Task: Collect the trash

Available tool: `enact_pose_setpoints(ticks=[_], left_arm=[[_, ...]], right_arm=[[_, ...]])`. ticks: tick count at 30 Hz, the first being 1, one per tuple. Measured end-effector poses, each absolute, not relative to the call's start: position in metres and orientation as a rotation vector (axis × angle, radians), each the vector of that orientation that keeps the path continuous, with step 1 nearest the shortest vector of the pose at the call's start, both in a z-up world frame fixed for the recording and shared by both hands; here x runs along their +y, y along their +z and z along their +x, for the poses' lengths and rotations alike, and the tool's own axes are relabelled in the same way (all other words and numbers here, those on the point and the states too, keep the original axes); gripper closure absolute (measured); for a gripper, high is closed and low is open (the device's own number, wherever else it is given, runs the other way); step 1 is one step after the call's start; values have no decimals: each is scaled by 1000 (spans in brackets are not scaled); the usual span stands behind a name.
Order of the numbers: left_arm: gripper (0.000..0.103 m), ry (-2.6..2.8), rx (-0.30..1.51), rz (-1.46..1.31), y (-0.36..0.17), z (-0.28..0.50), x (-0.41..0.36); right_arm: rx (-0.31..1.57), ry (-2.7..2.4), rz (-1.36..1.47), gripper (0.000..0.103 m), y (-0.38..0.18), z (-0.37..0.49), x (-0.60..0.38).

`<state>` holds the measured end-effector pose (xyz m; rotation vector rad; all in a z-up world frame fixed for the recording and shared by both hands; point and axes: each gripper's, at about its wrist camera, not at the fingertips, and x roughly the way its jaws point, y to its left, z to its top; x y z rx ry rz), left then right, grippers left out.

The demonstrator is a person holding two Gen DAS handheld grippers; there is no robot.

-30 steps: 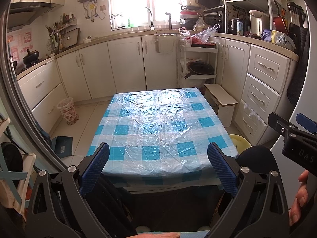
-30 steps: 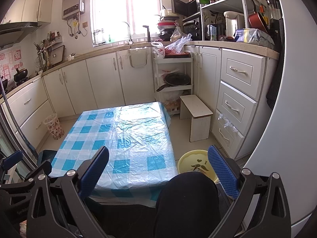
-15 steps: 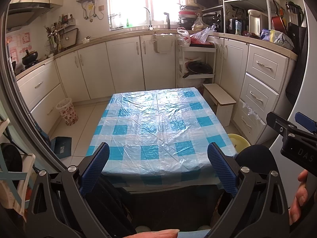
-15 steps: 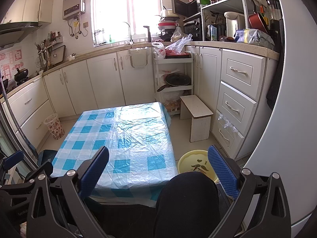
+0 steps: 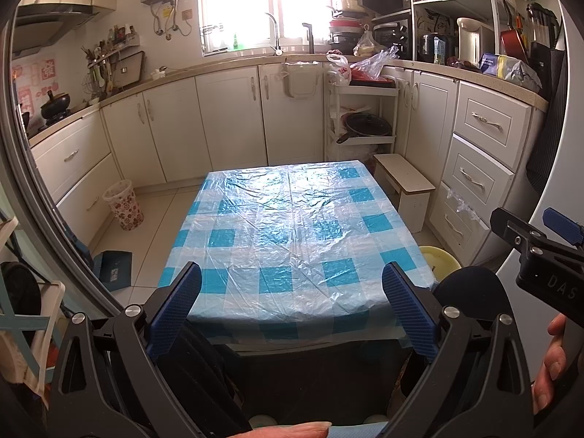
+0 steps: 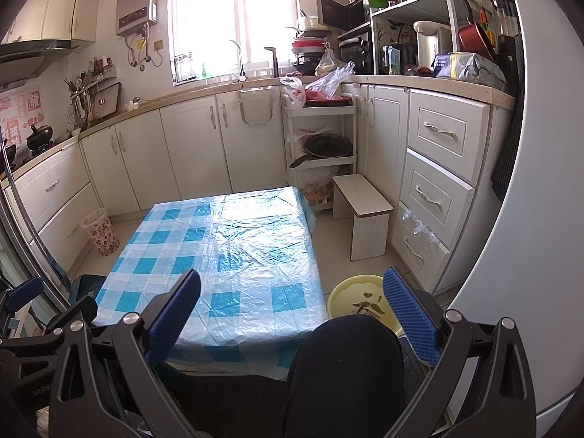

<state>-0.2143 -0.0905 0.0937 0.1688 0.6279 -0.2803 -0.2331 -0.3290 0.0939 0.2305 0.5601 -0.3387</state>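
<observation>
A low table point(image 5: 292, 219) under a blue and white checked plastic cloth stands in the middle of the kitchen floor; its cloth shows only wrinkles and glare. My left gripper point(image 5: 292, 292) hangs open over the table's near edge, holding nothing. My right gripper point(image 6: 292, 299) is open too, over the near right corner of the table point(image 6: 233, 252). It also shows at the right edge of the left wrist view, the right gripper point(image 5: 540, 248) with a hand under it. A patterned waste basket point(image 5: 123, 204) stands on the floor left of the table, the same waste basket point(image 6: 100, 231) by the left cabinets.
A yellow basin point(image 6: 359, 299) sits on the floor right of the table, beside a person's dark knee point(image 6: 346, 365). A small white stool point(image 6: 365, 211) stands by the right drawers. A blue dustpan point(image 5: 113, 264) lies on the floor at left. White cabinets ring the room.
</observation>
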Motion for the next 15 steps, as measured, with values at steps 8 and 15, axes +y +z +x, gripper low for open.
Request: enact_pose_setpoints(ticks=[8,15], left_arm=[[8,-280,630,171,93,-215,-91],[8,-277,634,169,92,-216,-91]], right_arm=[[562,-337,232,7,94,-233,-328],[569,-333,231,7,92,-232,-326]])
